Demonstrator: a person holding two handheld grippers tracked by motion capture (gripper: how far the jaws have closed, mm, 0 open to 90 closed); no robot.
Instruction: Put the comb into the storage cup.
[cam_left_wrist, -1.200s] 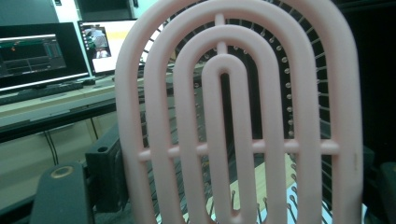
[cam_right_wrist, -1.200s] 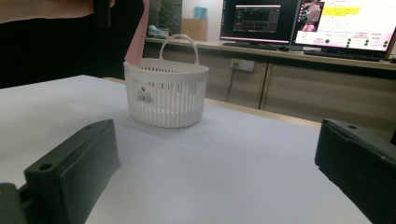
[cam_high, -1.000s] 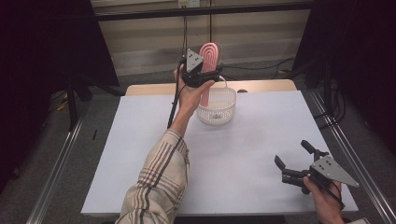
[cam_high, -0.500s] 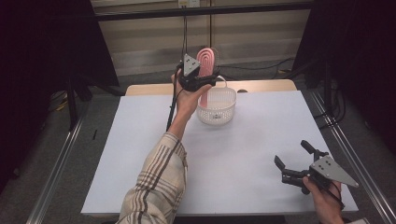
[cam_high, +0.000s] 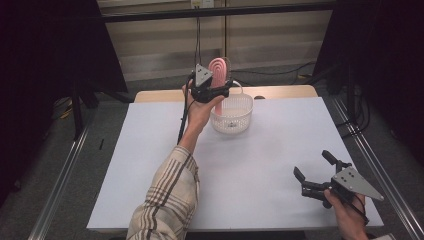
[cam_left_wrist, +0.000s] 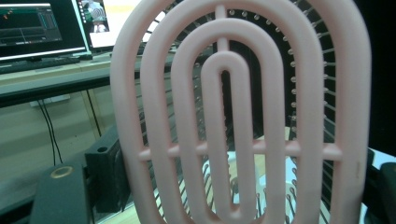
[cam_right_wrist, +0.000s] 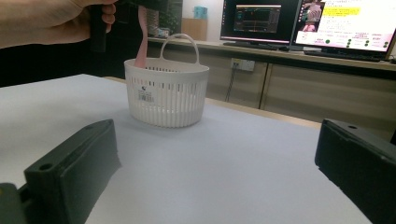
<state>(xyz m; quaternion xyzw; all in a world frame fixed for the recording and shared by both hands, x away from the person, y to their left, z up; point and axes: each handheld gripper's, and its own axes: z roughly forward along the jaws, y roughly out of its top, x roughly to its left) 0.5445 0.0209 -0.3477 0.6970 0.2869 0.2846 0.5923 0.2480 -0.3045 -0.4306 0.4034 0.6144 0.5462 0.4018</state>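
Observation:
A pink hairbrush stands upright in my left gripper, which is shut on its handle above the white basket at the table's far middle. The handle's lower end dips into the basket. In the left gripper view the hairbrush head with its oval ribs and bristles is close to the lens. My right gripper rests low near the table's front right corner, jaws spread wide with nothing between them.
The white table stretches wide around the basket. Monitors and a desk stand beyond the far edge. Metal rails run along both sides of the table.
My left gripper has come down a little with the hairbrush, bringing its handle lower into the basket. The right gripper has stayed put.

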